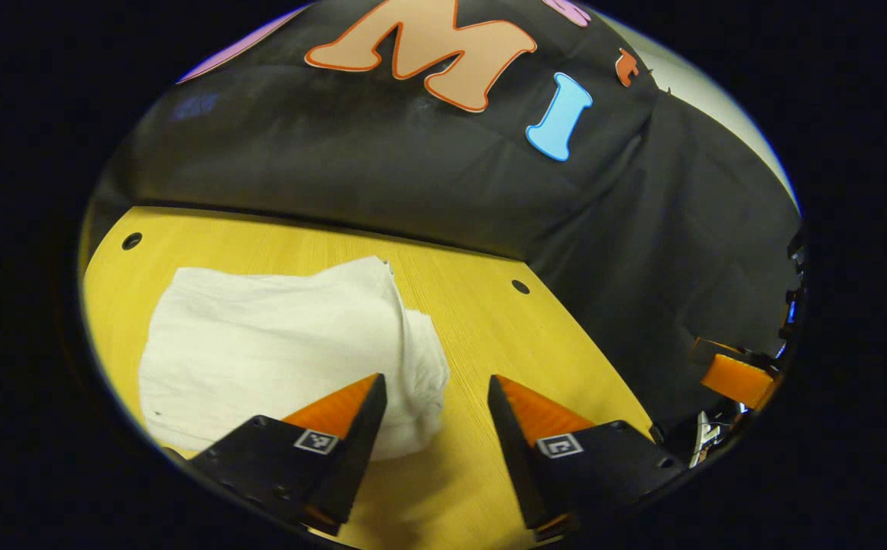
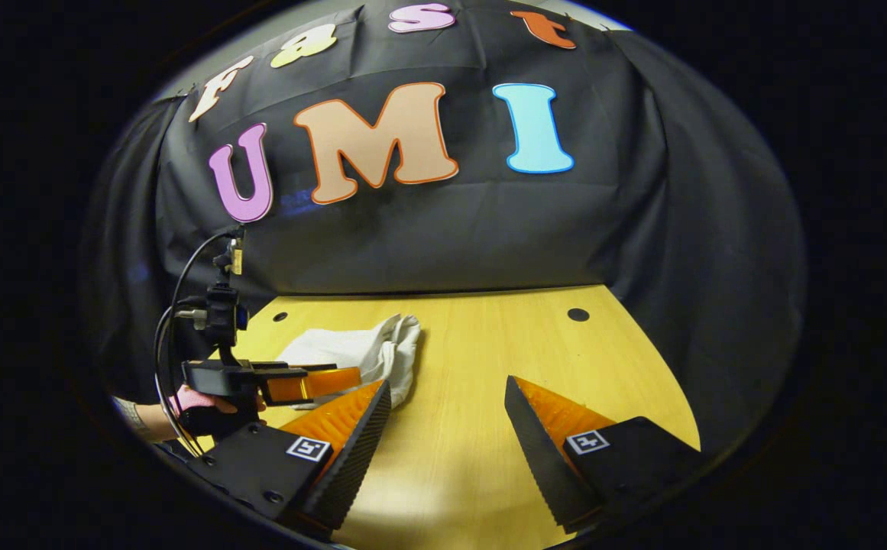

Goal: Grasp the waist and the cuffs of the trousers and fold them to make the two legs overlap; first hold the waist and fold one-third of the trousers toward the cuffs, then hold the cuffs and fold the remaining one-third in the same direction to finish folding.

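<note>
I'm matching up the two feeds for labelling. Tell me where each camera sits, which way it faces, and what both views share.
Left gripper view: rides on the left hand-held gripper, looking forward and down over its two open fingers at the folded white trousers on the yellow table.
Right gripper view: rides on the right hand-held gripper, fingers open, facing the booth's back wall across the table; the left hand-held gripper and the gloved hand holding it show at its left.
Shared: the trousers, the table and the black cloth wall.

tabletop (image 2: 489, 428) open right of trousers (image 2: 351, 353).
</note>
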